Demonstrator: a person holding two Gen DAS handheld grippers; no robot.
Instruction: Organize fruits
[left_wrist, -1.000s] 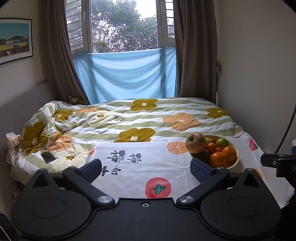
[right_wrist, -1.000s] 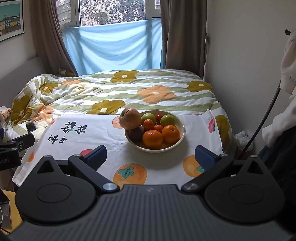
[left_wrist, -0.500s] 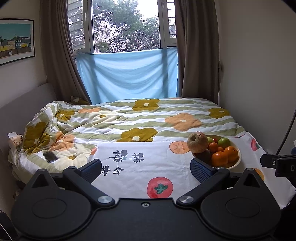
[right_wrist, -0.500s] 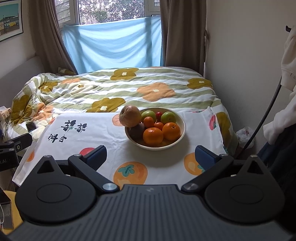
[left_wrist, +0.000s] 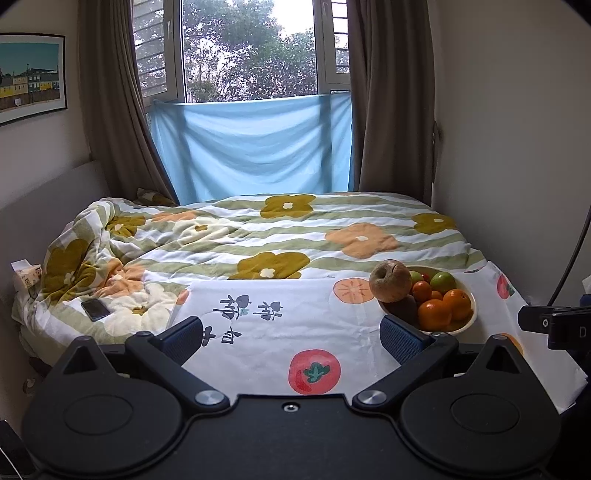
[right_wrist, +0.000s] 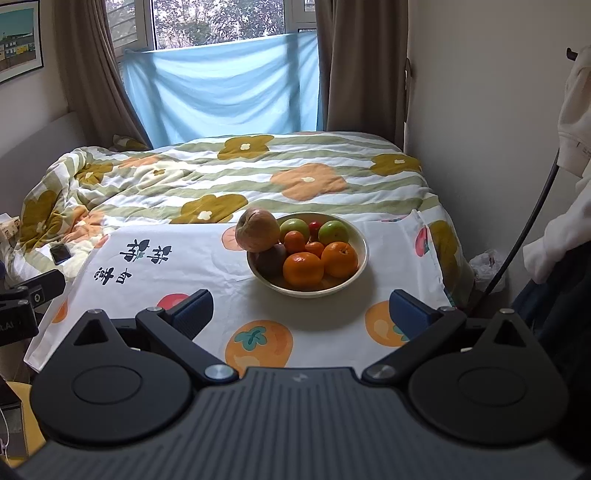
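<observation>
Since a second ago our view from both grippers has tipped upward a little: more window shows from the left wrist, and the bowl sits lower and slightly farther off from the right wrist; nothing on the bed has shifted.

We see the bed (left_wrist: 332, 236) under its flowered quilt, and across its near end a white cloth (right_wrist: 207, 266) printed with fruit and dark characters. On that cloth stands the cream bowl (right_wrist: 360, 258), toward the right side. It holds a big brownish apple (right_wrist: 257, 229) perched at its left rim, a dark fruit (right_wrist: 271, 258) beneath it, two large oranges (right_wrist: 303, 270) in front, two green apples (right_wrist: 333, 231) at the back, a couple of small tangerines (right_wrist: 294, 240) in the middle and a tiny red fruit (right_wrist: 314, 226) behind them.

A phone (left_wrist: 95, 309) lies on the quilt at the left.

Our left gripper (left_wrist: 291, 334) and right gripper (right_wrist: 301, 308) both hover short of the bowl, fingers spread wide and grasping nothing.
</observation>
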